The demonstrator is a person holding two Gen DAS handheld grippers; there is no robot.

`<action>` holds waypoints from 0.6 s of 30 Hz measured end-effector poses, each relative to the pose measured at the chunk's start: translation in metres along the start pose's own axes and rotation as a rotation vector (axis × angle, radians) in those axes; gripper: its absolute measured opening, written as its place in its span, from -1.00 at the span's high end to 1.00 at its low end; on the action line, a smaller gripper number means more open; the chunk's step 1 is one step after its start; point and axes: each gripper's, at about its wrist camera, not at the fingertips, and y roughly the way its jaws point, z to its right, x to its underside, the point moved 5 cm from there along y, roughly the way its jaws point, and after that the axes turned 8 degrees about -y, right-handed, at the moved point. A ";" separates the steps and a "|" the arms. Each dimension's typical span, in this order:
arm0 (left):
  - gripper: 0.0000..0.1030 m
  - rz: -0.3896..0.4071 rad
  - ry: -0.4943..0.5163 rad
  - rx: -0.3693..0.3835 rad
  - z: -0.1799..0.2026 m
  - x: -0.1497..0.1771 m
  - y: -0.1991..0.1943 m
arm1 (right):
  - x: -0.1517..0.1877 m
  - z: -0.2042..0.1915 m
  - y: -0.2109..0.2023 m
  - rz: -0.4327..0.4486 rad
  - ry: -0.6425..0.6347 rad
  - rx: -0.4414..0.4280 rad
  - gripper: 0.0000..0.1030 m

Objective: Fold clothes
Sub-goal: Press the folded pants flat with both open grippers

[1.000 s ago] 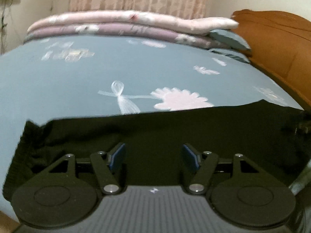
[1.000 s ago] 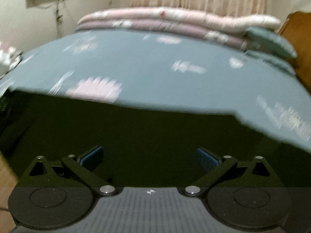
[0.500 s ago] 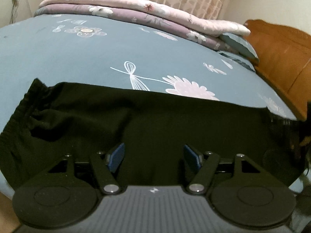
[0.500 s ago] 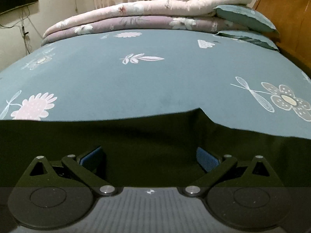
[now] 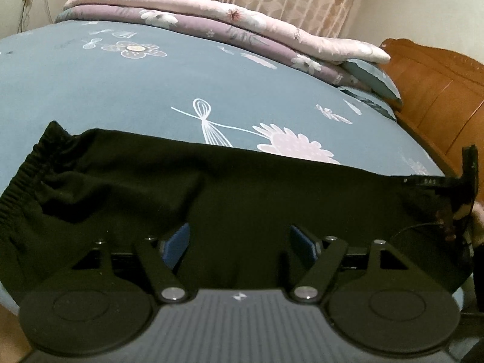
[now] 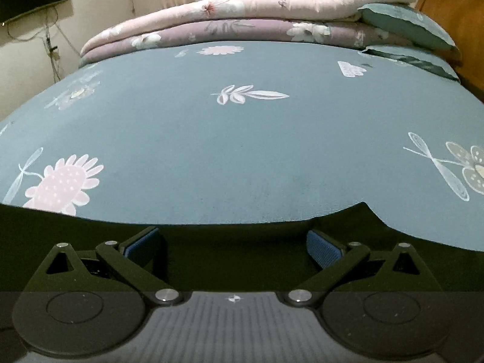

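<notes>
Both grippers hover over black trousers (image 5: 242, 193) on the bed's (image 5: 121, 90) near edge: left gripper (image 5: 239, 242) opening, right gripper (image 6: 233, 245) spread wide, neither pinching cloth. A fold looks laid; next, grasp an edge for another. Far off, quilts (image 6: 242, 18)

Soft, warm indoor light falls evenly, with no hard shadows or glare. Ahead of the tool the bed sheet (image 6: 242, 139) is sharp and its print reads clearly. The black garment (image 5: 242, 199) just beyond the fingers is so dark its folds barely show. Fisheye distortion bows the bed and darkens the corners of both views.
</notes>
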 end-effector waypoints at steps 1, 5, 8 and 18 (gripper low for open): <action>-0.45 -0.004 -0.007 -0.002 0.000 -0.002 0.000 | -0.001 -0.001 -0.005 0.002 0.018 0.001 -1.00; -0.44 0.019 -0.011 -0.033 0.002 -0.023 0.000 | -0.006 -0.013 -0.031 0.054 0.077 -0.102 -1.00; -0.45 0.044 -0.047 -0.019 0.001 -0.044 0.005 | -0.002 -0.034 -0.037 0.063 0.028 -0.173 -1.00; -0.46 0.080 -0.254 -0.084 -0.044 -0.050 0.020 | 0.013 -0.056 -0.026 0.011 -0.080 -0.211 -1.00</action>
